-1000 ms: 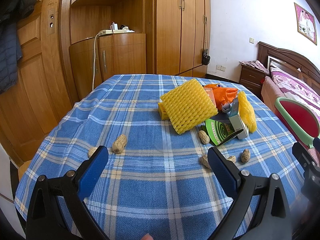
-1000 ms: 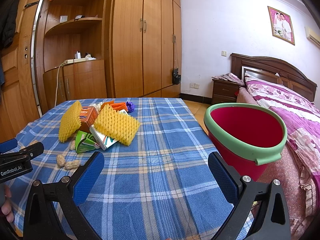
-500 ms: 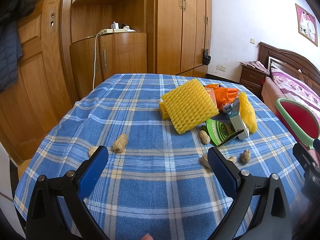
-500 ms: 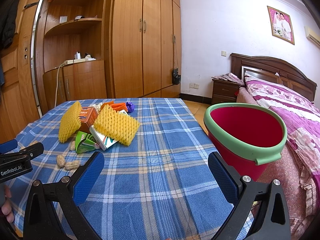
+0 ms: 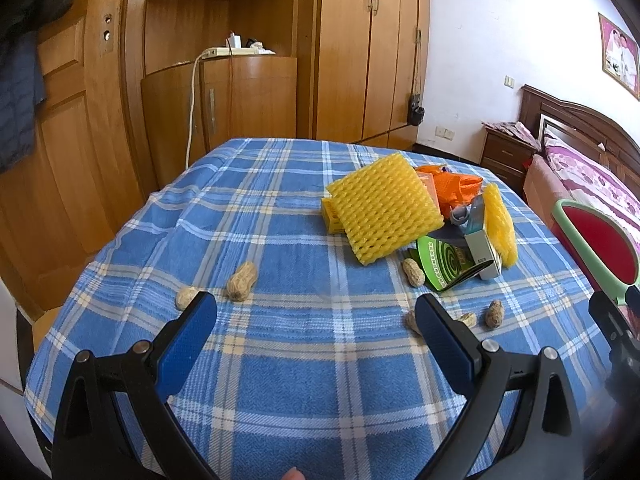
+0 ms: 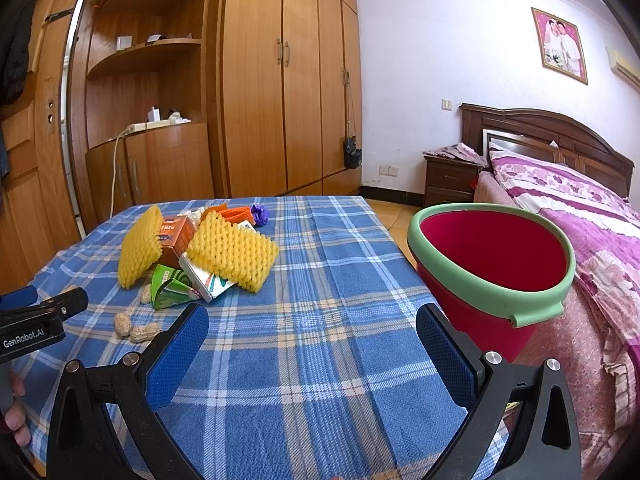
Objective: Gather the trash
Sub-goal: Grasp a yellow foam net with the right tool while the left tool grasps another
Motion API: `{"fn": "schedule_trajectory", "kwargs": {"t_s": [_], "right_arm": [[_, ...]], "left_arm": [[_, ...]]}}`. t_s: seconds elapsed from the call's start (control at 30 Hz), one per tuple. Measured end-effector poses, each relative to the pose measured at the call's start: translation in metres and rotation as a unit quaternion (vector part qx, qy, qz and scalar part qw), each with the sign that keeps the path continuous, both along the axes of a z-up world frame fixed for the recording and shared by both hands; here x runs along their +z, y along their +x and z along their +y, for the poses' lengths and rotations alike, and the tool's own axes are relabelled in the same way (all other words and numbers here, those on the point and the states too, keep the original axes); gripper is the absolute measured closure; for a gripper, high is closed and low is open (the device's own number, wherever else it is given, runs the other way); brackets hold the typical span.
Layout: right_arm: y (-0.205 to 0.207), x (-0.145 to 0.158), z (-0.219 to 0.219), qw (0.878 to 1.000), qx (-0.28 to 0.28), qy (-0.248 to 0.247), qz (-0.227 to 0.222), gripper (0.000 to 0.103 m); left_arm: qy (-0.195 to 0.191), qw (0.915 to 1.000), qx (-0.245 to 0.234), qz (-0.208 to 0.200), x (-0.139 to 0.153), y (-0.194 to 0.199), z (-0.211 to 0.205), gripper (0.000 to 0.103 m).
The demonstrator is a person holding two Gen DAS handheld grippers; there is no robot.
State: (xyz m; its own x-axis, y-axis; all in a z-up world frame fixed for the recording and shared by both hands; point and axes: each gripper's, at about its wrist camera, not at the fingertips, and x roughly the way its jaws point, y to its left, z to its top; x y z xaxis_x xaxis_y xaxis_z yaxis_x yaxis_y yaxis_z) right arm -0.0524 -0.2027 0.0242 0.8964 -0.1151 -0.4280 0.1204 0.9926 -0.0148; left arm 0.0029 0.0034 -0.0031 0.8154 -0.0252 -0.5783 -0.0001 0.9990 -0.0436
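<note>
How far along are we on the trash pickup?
Nothing looks done: the red bucket shows no trash inside. Nothing in hand: left gripper and right gripper are open and empty. Left: the yellow foam nets, boxes and peanuts on the table.

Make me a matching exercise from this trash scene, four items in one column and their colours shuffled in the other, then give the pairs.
Items:
1. foam fruit net
2. bucket rim
3. spiral-print box
4. gripper pads

Colours:
A. blue
B. green with a black spiral
C. yellow
D. pale green

Pairs: 1-C, 2-D, 3-B, 4-A
</note>
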Motion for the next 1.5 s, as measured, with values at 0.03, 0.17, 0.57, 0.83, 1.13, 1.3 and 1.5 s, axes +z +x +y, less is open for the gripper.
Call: {"fn": "schedule_trajectory", "kwargs": {"t_s": [0.03,0.17,0.57,0.83,1.13,1.3,1.5], "right_arm": [[0.000,0.000,0.000,1.000,0.000,0.000,0.000,0.000],[0.001,0.001,0.003,1.000,-0.001,-0.011,-0.001,0.000],[0.026,0.026,-0.013,0.998,0.030,0.043,0.037,0.000],[0.054,0.035,-0.016,0.994,0.051,0.069,0.071,0.000],[0.082,0.029,-0.019,0.985,0.069,0.113,0.111,0.000],[0.098,0.023,-0.009,0.981,0.082,0.111,0.134,0.000],[0.117,0.018,-0.003,0.977,0.076,0.130,0.147,0.000]], "left_arm": [[-0.001,1.0000,-0.002,0.004,0.000,0.001,0.000,0.004],[-0.012,0.9996,-0.012,0.024,0.002,0.006,0.001,0.004],[-0.020,0.9974,-0.056,0.041,0.027,0.047,-0.014,0.005],[-0.014,0.9945,-0.083,0.062,0.025,0.096,-0.037,0.013],[-0.081,0.9848,-0.116,0.100,0.007,0.117,-0.028,0.064],[-0.105,0.9808,-0.139,0.088,0.013,0.112,-0.022,0.079],[-0.112,0.9787,-0.161,0.061,0.025,0.106,-0.014,0.080]]}}
